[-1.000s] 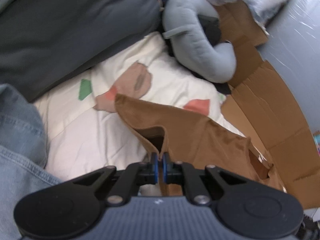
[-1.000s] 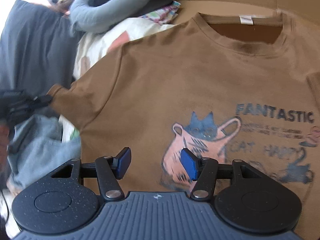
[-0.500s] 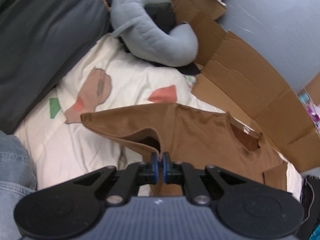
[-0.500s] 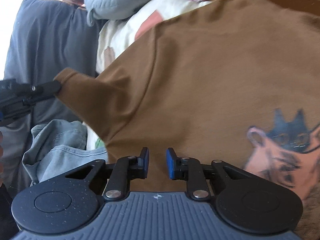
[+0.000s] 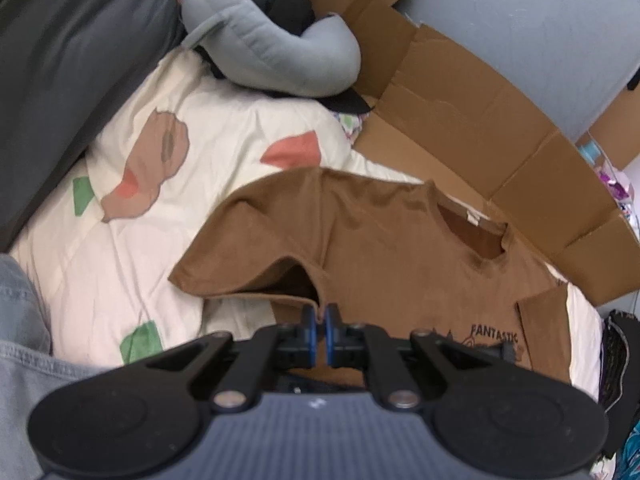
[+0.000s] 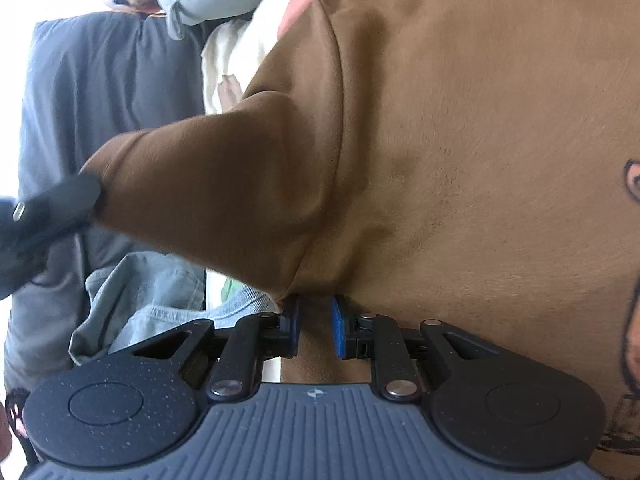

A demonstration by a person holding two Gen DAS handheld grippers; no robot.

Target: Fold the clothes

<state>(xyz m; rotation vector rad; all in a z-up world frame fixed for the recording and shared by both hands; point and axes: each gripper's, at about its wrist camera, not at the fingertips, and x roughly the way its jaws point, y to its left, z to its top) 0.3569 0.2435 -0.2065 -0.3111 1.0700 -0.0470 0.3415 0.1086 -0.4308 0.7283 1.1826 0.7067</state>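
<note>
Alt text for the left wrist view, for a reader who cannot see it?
The left tongs pinch the sleeve edge of a brown T-shirt lying on a white patterned quilt. Flattened cardboard and a grey curved pillow lie beyond.

The brown T-shirt [image 5: 400, 256] is soft matt cloth. At 1 o'clock lies dull corrugated cardboard [image 5: 472, 120]; at 10 o'clock, a smooth printed cotton sheet [image 5: 132, 240].

left gripper [image 5: 319, 322] pinched closed, right gripper [image 6: 315, 322] narrowly parted
</note>
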